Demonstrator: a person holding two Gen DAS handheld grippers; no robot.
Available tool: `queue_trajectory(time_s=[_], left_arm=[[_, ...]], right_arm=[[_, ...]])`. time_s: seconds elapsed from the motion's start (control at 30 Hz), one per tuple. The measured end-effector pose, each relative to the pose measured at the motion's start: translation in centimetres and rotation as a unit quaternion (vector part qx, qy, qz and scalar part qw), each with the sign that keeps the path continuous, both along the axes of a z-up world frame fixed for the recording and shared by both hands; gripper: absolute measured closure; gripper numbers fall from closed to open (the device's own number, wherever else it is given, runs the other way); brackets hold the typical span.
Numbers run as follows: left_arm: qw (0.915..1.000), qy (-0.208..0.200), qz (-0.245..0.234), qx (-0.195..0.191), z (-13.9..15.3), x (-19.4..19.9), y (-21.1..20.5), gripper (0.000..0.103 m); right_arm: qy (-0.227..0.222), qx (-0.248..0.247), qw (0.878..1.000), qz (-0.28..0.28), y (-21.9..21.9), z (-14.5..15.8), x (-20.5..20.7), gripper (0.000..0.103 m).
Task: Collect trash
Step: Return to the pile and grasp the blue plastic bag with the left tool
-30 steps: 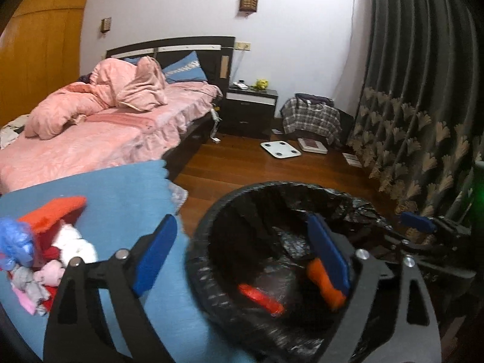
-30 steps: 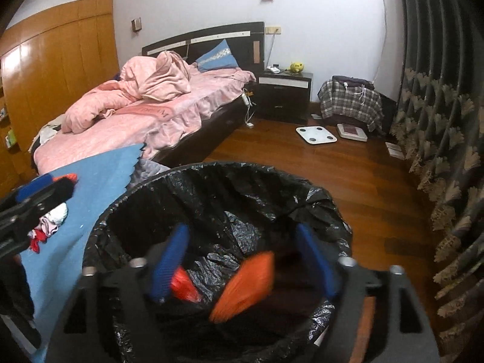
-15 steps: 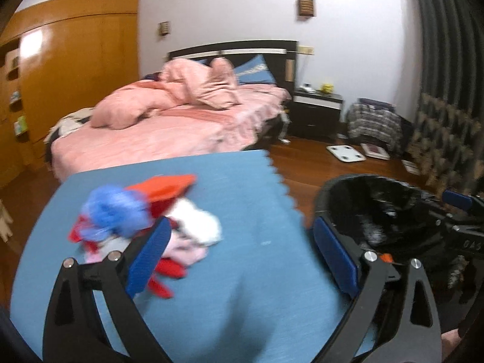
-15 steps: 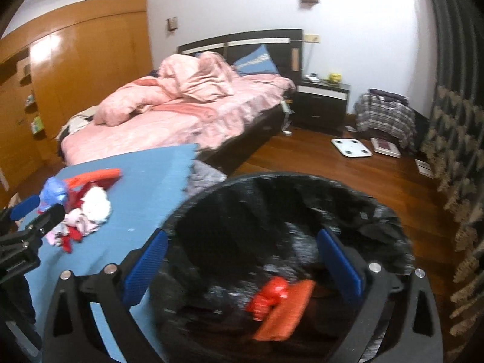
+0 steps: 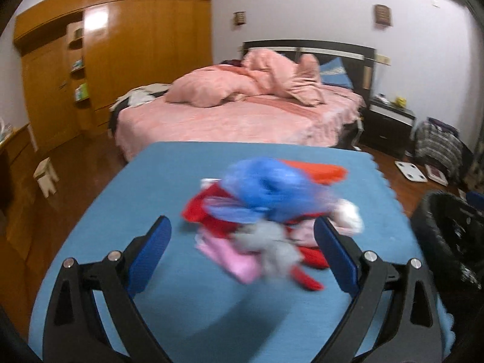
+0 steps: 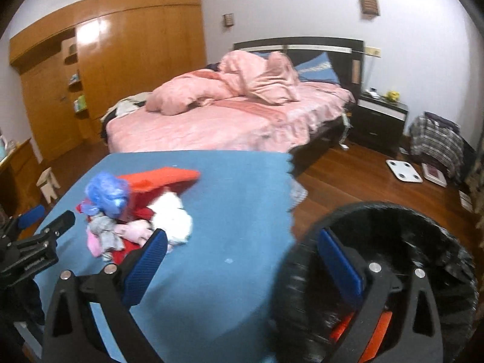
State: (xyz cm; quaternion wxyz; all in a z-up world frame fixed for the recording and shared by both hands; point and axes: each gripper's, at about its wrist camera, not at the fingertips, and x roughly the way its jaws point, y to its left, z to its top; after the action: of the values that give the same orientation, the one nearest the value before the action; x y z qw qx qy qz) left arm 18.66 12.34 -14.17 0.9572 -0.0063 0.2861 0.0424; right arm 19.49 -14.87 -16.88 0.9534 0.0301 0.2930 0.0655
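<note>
So both grippers, left (image 5: pixel 242 248) and right (image 6: pixel 240 258), gape wide and empty, their jaws having just been opening. Trash pile (image 5: pixel 266 211) sits on the blue mat (image 5: pixel 169 175), black bin (image 6: pixel 393 242) at its right edge, pink bed (image 5: pixel 242 115) behind.

Pink bed (image 5: pixel 242 121), wooden wardrobe (image 5: pixel 121 45), nightstand (image 6: pixel 381 121)

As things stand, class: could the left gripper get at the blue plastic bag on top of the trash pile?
Probably yes. The left gripper is open and empty, aimed at the trash pile, and the blue plastic bag sits on top with nothing covering it. The picture is blurred, so the gap is unclear.
</note>
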Motion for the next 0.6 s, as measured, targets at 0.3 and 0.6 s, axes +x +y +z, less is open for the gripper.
queue_trajectory(time_s=[0.3, 0.6], left_arm=[[0.9991, 0.007, 0.038, -0.017, 0.6, 2.1, 5.4, 0.011], [0.9991, 0.01, -0.019, -0.037, 0.4, 5.4, 1.9, 0.011]], right_arm=[[0.005, -0.004, 0.998, 0.058, 6.3, -0.6, 3.6, 0.007], [0.023, -0.011, 0.999, 0.023, 4.7, -1.5, 6.1, 0.014]])
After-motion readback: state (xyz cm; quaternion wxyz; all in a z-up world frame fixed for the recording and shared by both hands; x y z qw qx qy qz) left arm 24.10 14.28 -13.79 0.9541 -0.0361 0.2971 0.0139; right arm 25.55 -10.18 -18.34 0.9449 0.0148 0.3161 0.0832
